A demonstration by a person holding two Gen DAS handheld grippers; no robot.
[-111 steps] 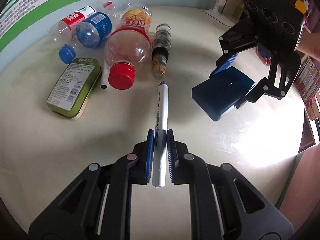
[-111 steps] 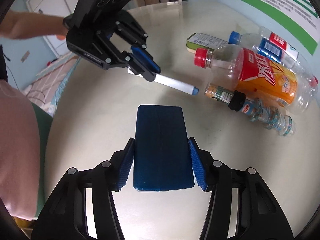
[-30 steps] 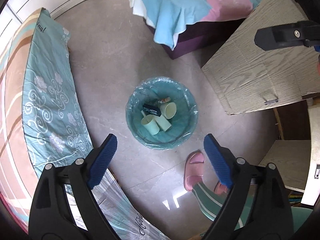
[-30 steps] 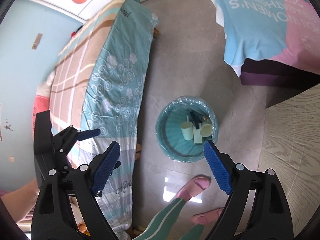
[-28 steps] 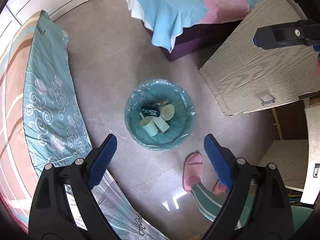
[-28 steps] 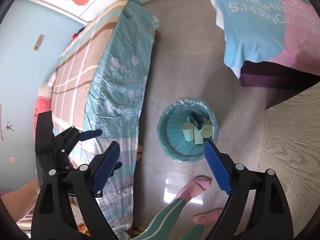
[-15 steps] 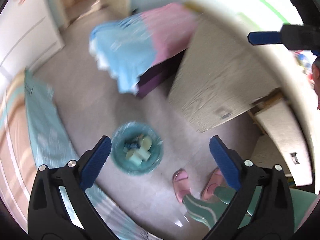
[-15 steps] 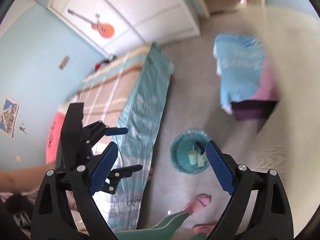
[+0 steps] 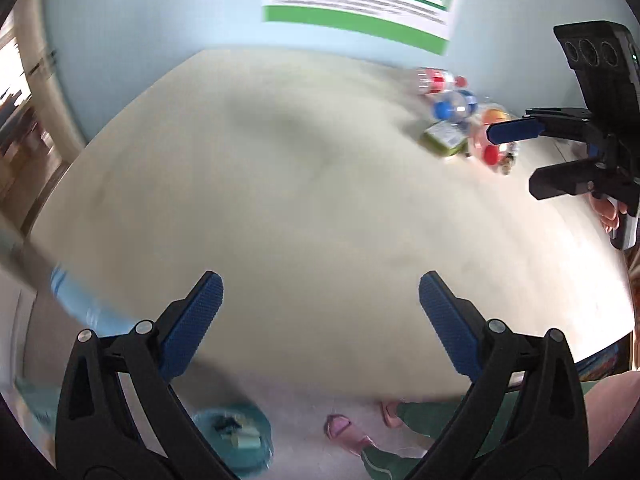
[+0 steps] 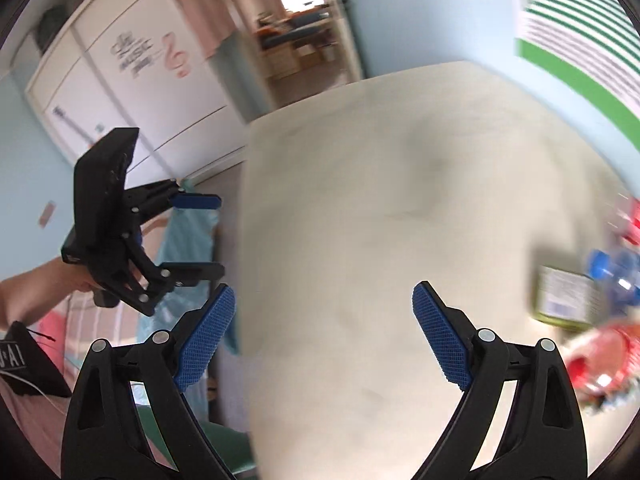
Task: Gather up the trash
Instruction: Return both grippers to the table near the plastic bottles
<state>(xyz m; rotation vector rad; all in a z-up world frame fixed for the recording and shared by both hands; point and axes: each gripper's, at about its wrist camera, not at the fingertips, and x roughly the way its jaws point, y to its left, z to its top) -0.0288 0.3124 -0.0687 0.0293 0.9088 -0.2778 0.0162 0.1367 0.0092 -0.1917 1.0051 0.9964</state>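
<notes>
My left gripper [image 9: 320, 316] is open and empty, high over the cream round table [image 9: 300, 200]. At the table's far right lies a blurred pile of trash: a green tin [image 9: 444, 138], a blue-capped bottle [image 9: 452, 108], a red-labelled bottle [image 9: 436, 79] and a red-capped orange bottle [image 9: 488, 148]. My right gripper [image 10: 324, 328] is open too, with nothing between its pads; the green tin [image 10: 568, 296] and the bottles [image 10: 612, 264] lie at its right. Each view shows the other gripper: right gripper [image 9: 516, 160], left gripper [image 10: 218, 236], both open.
A teal lined bin [image 9: 236, 436] with paper cups in it stands on the floor below the table's near edge. The person's feet in pink slippers [image 9: 340, 428] are beside it. A bed with a teal cover [image 10: 188, 248] lies left of the table.
Both cameras have swung up from the floor bin to the table top. The marker and the blue case held earlier are gone from the jaws, which stand wide.
</notes>
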